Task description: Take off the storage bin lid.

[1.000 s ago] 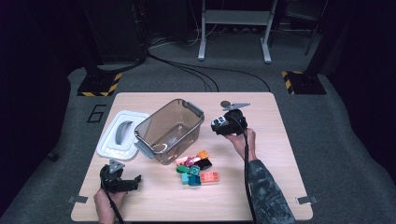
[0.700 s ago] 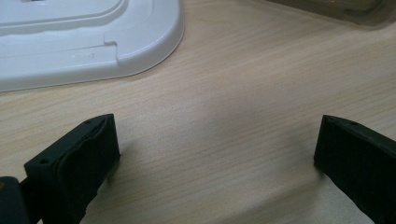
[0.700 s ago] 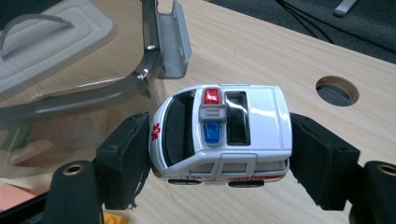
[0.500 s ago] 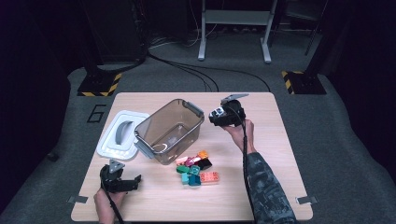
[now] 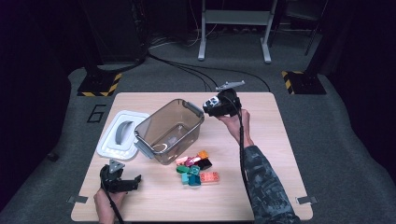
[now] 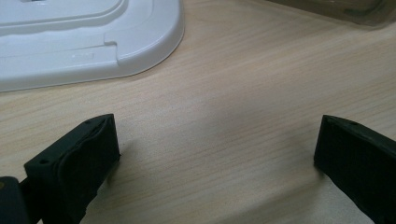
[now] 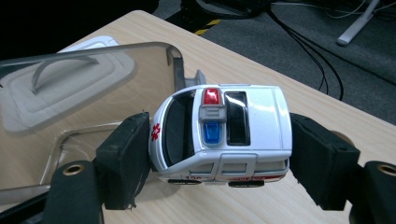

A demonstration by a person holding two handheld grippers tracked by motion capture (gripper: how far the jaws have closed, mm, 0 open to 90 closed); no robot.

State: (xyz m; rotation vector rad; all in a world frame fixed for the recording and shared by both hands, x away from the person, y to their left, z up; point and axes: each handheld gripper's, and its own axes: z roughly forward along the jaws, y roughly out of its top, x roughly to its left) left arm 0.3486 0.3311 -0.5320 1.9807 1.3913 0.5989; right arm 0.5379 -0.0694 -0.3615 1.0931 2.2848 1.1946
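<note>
A white toy ambulance (image 7: 224, 133) with a red and blue light bar is clamped front and back between the pads of my right gripper (image 7: 224, 161). In the high view that right gripper (image 5: 214, 106) holds the ambulance (image 5: 211, 101) in the air beside the right end of a clear brown plastic bin (image 5: 170, 133). The bin's near corner (image 7: 173, 60) lies just beyond the toy in the right gripper view. My left gripper (image 5: 134, 180) rests low over the table's front left, open, with bare wood between its jaws (image 6: 215, 158).
A white lid (image 5: 119, 135) with a grey handle lies left of the bin, and its edge (image 6: 70, 46) is just ahead of the left gripper. Several coloured bricks (image 5: 196, 170) sit in a pile in front of the bin on the wooden table (image 5: 266, 140).
My right gripper has risen off the table with the ambulance and drifted a little left toward the bin. The left gripper has stayed put.
</note>
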